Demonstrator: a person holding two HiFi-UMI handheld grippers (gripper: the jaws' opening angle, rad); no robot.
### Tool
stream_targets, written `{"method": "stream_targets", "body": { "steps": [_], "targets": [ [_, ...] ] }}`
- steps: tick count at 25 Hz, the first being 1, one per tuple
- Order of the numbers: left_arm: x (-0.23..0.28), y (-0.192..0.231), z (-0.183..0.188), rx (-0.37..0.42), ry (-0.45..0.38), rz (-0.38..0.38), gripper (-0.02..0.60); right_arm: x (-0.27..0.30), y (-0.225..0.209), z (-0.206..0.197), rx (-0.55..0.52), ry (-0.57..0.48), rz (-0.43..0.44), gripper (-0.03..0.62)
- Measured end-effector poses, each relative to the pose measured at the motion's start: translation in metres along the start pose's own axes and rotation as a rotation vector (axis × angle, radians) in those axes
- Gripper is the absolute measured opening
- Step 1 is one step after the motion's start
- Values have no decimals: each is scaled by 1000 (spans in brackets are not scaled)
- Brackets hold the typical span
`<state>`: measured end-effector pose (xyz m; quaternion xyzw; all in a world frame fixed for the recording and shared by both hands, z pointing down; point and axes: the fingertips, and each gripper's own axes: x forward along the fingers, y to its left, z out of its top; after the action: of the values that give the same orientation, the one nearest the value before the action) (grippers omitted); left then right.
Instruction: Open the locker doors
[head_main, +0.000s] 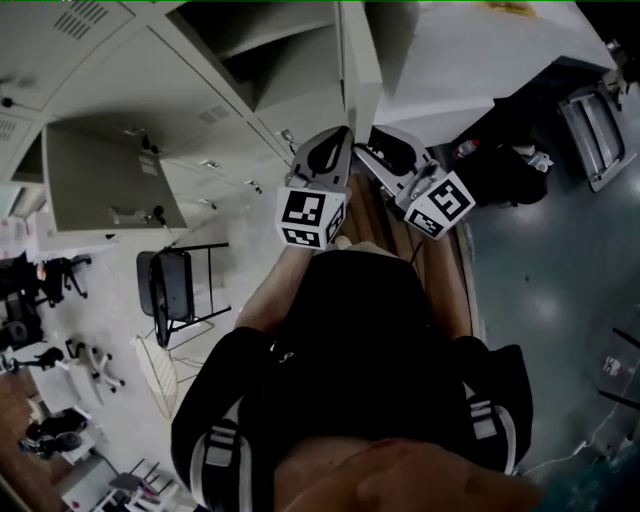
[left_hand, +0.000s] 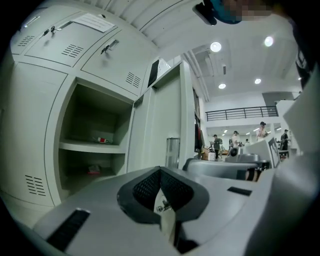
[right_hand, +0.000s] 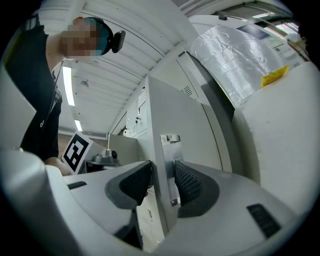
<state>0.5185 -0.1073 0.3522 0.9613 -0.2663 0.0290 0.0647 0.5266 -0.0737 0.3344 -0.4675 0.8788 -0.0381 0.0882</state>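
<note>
— Looking at the right tongs: what's between them?
— The free edge of an open locker door. The pads stand wide, one of them clear of the metal.
— And the left tongs?
— Pressed together, empty, facing an open locker with small things on its shelves.

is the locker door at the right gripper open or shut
Open: the locker door stands swung out, its edge between the jaws of the right gripper.
</note>
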Motion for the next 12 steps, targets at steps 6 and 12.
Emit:
{"method": "stream_targets", "body": {
  "steps": [6, 12],
  "targets": [
    [19, -18, 1, -6, 11, -66, 9, -18, -18, 7, 17, -16, -46, 152],
    [39, -32, 2, 13, 39, -132, 9, -30, -33, 14, -5, -33, -124, 150]
  ]
}}
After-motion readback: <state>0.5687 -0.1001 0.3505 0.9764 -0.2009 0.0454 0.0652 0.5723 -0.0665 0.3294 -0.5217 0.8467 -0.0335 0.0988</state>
